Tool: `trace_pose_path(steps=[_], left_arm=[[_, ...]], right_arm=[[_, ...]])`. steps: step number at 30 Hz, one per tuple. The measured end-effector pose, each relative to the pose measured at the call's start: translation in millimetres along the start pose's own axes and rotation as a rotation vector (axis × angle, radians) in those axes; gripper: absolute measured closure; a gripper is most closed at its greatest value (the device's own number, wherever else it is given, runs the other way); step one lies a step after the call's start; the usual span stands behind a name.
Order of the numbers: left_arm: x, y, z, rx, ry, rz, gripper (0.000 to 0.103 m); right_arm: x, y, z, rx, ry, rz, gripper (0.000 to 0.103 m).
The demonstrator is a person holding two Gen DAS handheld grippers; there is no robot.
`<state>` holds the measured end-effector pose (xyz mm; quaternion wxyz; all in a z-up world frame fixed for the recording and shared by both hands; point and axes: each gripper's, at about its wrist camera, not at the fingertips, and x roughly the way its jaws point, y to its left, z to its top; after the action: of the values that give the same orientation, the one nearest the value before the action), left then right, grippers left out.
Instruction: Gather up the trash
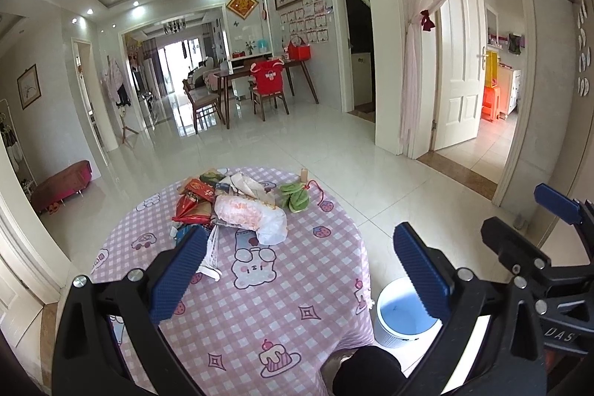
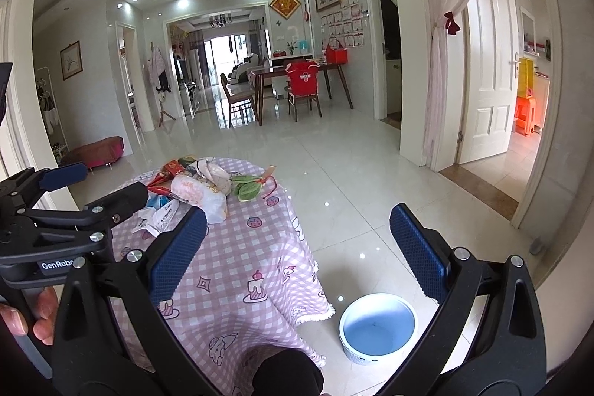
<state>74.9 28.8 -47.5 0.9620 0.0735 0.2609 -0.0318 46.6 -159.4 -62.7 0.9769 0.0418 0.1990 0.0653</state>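
Pink checked tablecloth: it covers the round table (image 1: 260, 288), the landmark for every place below.
Left gripper (image 1: 297, 270): released, jaws spread wide, nothing between them; it hangs over the near half of the table, short of the pile.
Trash pile (image 1: 230, 206): heaped on the far side of the table and untouched, as far as I can judge.
Red wrappers (image 1: 193, 203): left part of the pile on the table.
White plastic bag (image 1: 252, 216): middle of the pile, lying toward the near side of the table.
Crumpled paper (image 1: 247, 186): behind the bag, toward the far edge of the table.
Green leaf wrappers (image 1: 295, 197): right end of the pile on the table, with a red string beside them.
Bin (image 2: 377, 327): on the floor just right of the table, and it looks empty inside.
Right gripper (image 2: 297, 255): released as well, jaws apart and holding nothing; it is held beside the right edge of the table, above the bin's side.
Progress: nothing collected yet by my reading; the whole pile is left to move from table to bin.
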Motion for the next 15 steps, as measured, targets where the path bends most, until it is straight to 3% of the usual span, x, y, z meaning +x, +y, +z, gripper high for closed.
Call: trace_pose_path(steps=[6, 15], left_arm=[[42, 29, 2, -0.050, 0.076, -0.003, 0.004], [135, 133, -33, -0.258, 0.260, 0.065, 0.004]], right_arm=[[47, 11, 5, 0.002, 0.065, 0.014, 0.006], [149, 60, -4, -0.027, 0.180, 0.088, 0.006]])
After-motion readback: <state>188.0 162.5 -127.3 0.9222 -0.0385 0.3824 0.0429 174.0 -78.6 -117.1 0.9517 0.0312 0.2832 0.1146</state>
